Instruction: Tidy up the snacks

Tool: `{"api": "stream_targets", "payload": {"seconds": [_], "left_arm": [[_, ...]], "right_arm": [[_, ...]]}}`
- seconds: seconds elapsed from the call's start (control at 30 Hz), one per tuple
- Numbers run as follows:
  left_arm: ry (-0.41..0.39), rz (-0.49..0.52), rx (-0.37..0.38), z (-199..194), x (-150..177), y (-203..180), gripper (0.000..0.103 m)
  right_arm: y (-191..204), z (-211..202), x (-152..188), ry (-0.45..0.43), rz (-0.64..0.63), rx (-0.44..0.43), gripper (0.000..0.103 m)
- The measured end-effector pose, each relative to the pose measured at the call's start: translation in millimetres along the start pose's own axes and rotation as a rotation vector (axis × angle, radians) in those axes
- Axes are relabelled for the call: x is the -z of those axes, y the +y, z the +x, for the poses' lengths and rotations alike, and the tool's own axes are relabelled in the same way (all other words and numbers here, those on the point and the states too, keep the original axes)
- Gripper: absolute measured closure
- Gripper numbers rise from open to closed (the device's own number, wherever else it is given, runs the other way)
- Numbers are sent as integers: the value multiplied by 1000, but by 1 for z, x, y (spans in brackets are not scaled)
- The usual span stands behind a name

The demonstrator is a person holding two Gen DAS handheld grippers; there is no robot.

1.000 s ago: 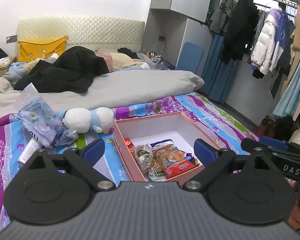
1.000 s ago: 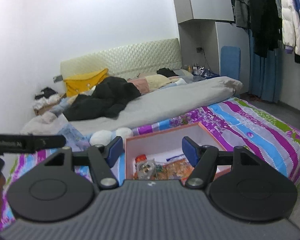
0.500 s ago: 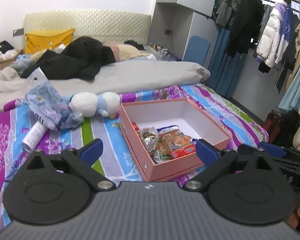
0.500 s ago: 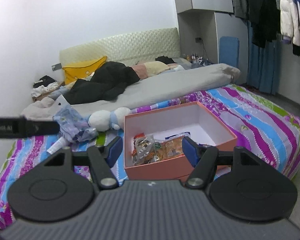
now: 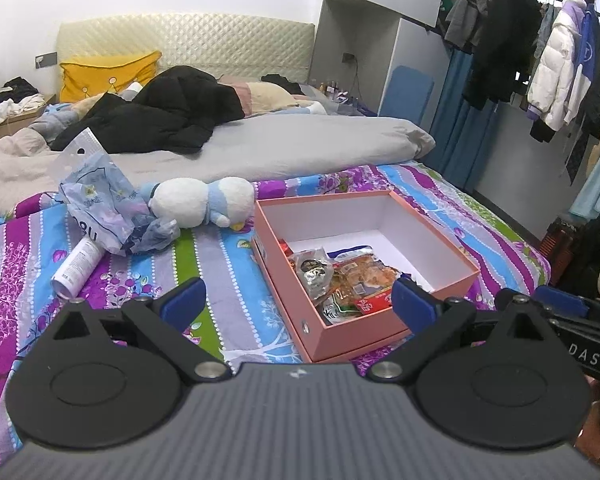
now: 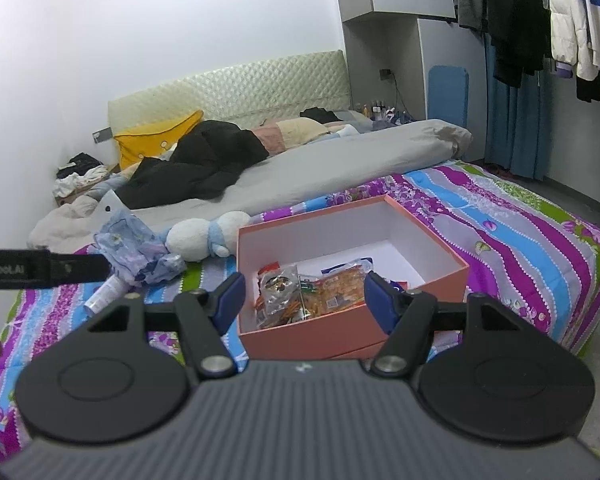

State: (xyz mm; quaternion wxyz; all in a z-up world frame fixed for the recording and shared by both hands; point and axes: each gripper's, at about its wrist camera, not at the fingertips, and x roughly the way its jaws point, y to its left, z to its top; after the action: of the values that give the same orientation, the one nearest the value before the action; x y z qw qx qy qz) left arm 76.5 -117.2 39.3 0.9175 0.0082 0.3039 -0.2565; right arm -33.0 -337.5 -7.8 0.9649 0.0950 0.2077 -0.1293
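Observation:
A pink open box (image 5: 352, 332) (image 6: 300, 336) rests on the striped bedspread with several snack packets (image 5: 346, 280) (image 6: 304, 292) piled at its near end. My left gripper (image 5: 298, 300) is open and empty, hovering short of the box's near left corner. My right gripper (image 6: 302, 298) is open and empty too, held just in front of the box's near wall. A crumpled blue-and-white plastic bag (image 5: 108, 208) (image 6: 136, 252) lies left of the box, with a white tube (image 5: 78, 266) (image 6: 104, 296) beside it.
A white and blue plush toy (image 5: 200, 202) (image 6: 204, 236) lies between the bag and the box. Behind are a grey duvet (image 5: 284, 144) and a black coat (image 5: 160, 112). Hanging clothes (image 5: 540, 60) fill the right side. The bed edge (image 6: 588, 320) drops off at right.
Both views have tilted downward and the box now appears lower and closer, with more of the bedspread in front visible. Both grippers stay open at the same width.

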Motion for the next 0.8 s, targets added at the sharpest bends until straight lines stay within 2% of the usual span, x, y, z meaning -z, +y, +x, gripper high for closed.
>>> {"api": "stream_targets", "payload": {"seconds": [0.8], "left_arm": [[19,-11,-34,7,1,-2,1]], "right_arm": [[-3,6,4,8,15,0,35]]}}
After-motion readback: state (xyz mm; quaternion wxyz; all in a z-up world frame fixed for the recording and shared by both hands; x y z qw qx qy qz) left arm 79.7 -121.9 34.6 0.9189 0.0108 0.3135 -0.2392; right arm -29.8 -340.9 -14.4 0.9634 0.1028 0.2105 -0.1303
